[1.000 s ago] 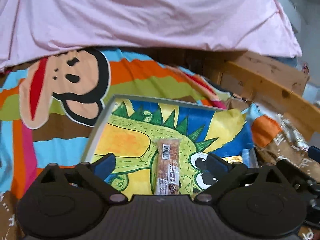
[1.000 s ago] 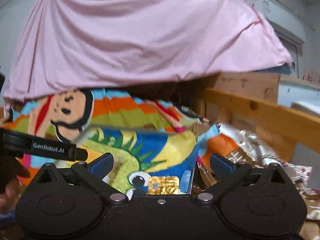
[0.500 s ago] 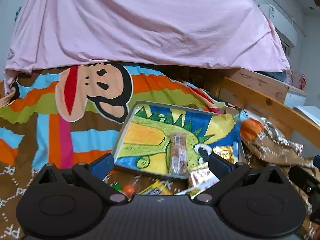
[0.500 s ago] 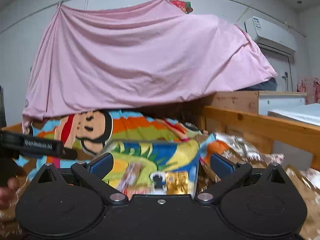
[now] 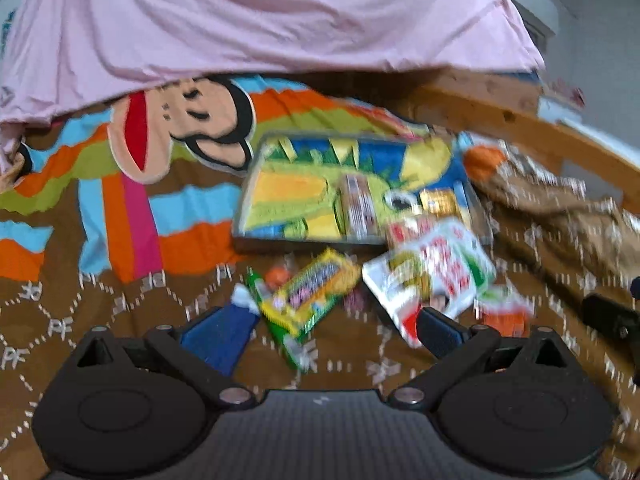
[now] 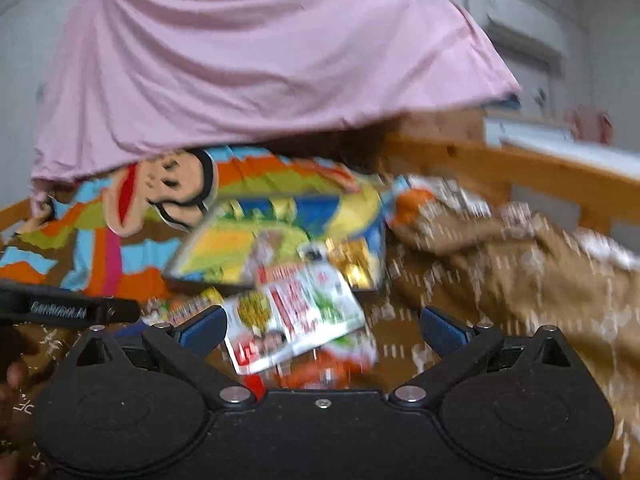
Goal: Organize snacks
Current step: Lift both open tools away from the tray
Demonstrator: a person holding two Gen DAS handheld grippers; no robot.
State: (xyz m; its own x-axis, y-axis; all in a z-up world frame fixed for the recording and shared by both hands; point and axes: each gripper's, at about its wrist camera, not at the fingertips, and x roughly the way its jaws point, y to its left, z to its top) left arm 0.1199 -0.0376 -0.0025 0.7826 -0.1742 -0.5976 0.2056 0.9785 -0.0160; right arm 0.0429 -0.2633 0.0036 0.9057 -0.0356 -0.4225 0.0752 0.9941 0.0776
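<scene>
Covering bed: striped blanket; pink sheet

Pink sheet: soft matt cloth, creased. Blanket: woven matt cloth, stitched pattern on the brown part. Bed rail: bare wood, smooth, knots showing. Tray: printed, slightly glossy finish. In front of the tray, the white packet and yellow-green wrapper are glossy plastic film. Gold wrapper in the tray: shiny foil. Gripper bodies: matt black plastic.
</scene>
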